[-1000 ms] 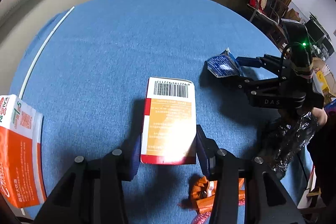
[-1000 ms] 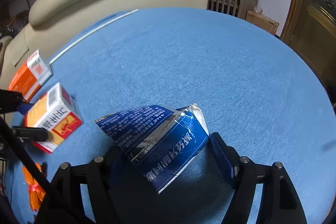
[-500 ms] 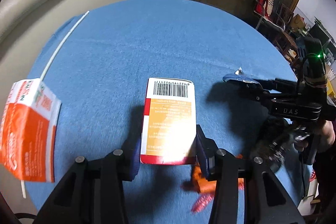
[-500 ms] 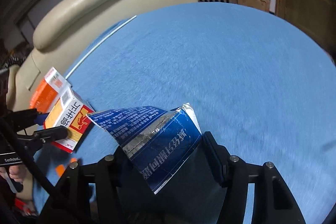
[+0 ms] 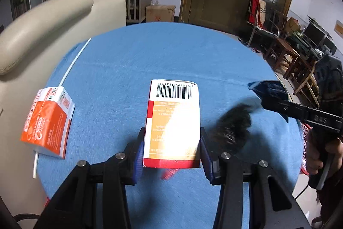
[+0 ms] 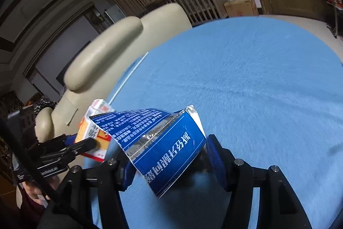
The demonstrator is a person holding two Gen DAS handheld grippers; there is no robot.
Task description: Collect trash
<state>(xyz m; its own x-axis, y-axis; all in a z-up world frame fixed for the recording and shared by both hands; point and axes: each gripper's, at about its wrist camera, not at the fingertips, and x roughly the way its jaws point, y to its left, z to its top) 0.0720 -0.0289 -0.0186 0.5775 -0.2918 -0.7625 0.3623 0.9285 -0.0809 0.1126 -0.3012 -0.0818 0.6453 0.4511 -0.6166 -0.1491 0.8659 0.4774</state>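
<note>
Carrying: both loads are off the surface (image 5: 175, 53)
Left tongs (image 5: 170, 150): clamped on box (image 5: 173, 119)
Right tongs (image 6: 169, 159): clamped on wrapper (image 6: 158, 143)
Advice: keep grip; wrapper looks floppy, may slip
Left behind: orange carton (image 5: 48, 121) at surface edge

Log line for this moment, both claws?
left claw: shut on barcode box | right claw: shut on blue wrapper | orange box: on table

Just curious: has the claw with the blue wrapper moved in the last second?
Yes. The right claw carried the blue wrapper up and rightward, off the blue table.
</note>
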